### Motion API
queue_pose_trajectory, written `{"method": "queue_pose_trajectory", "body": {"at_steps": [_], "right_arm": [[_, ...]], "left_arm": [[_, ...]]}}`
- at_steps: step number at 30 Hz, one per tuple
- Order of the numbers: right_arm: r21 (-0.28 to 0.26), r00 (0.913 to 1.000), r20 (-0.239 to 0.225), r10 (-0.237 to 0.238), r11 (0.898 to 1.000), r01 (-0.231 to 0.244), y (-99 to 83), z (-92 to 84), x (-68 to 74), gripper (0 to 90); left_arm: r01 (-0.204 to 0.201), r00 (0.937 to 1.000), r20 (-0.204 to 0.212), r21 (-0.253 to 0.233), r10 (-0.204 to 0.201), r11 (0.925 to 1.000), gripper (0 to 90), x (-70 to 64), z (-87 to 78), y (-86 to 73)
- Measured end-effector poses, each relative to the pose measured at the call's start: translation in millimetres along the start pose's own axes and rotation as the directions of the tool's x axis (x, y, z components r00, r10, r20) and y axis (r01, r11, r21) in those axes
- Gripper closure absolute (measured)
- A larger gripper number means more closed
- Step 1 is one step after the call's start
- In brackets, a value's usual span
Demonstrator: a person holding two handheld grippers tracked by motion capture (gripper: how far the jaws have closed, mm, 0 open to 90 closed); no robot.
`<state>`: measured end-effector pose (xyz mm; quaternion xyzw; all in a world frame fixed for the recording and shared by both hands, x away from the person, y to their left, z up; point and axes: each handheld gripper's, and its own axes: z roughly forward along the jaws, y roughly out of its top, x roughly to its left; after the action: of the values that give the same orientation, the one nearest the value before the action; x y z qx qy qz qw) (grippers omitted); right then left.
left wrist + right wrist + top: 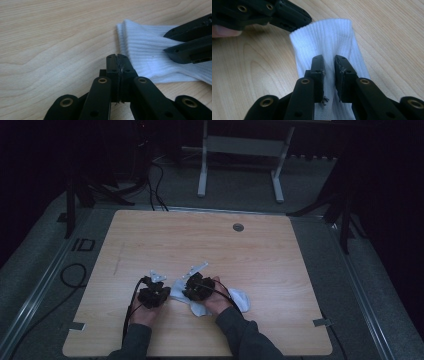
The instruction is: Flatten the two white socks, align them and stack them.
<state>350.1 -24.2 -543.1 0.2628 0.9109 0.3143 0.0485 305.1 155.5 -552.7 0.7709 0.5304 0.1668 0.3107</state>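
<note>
since the white sock is light, limp and ribbed, we pinch its cuff edge; left gripper closed empty, right gripper narrowly parted over it.

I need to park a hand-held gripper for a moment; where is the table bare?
The table is bare across its far half up to the round grommet, and along both side edges. It is crowded near the front edge, around the white sock and both hands.
</note>
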Motion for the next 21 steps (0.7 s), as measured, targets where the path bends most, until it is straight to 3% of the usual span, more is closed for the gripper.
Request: {"method": "queue_pose_trajectory", "body": {"at_steps": [4, 9, 16, 18, 20, 21], "right_arm": [[-0.001, 0.9999, -0.008, 0.008, 1.000, -0.008, -0.6, 1.2, -1.8, 77.6], [0.002, 1.0000, -0.004, 0.007, 1.000, -0.007, -0.6, 1.6, -1.1, 77.4], [-0.002, 1.0000, -0.002, -0.002, 1.000, 0.002, -0.6, 2.2, -0.6, 75.8], [0.000, 1.0000, -0.008, -0.003, 1.000, 0.003, -0.3, 1.8, -0.8, 71.0], [0.002, 0.9999, -0.009, -0.011, 1.000, 0.011, 0.3, -0.5, -0.7, 60.3], [0.002, 0.9999, -0.009, -0.011, 1.000, 0.011, 0.3, -0.5, -0.7, 60.3]], "left_arm": [[-0.001, 1.0000, 0.002, -0.061, 0.001, 0.9981, 88.0, 0.1, -7.4, 1.1], [-0.041, 0.9989, 0.016, -0.118, 0.044, 0.9922, 88.0, -8.5, -12.3, 4.1], [-0.102, 0.9947, -0.007, -0.057, 0.102, 0.9931, 88.1, -20.8, 2.0, 6.3], [-0.092, 0.9958, -0.007, -0.054, 0.092, 0.9943, 88.3, -20.8, 3.3, 6.4], [-0.091, 0.9958, -0.003, -0.052, 0.091, 0.9945, 88.5, -20.3, 3.5, 6.1], [-0.091, 0.9958, -0.003, -0.052, 0.091, 0.9945, 88.6, -20.3, 3.5, 6.1]]}}
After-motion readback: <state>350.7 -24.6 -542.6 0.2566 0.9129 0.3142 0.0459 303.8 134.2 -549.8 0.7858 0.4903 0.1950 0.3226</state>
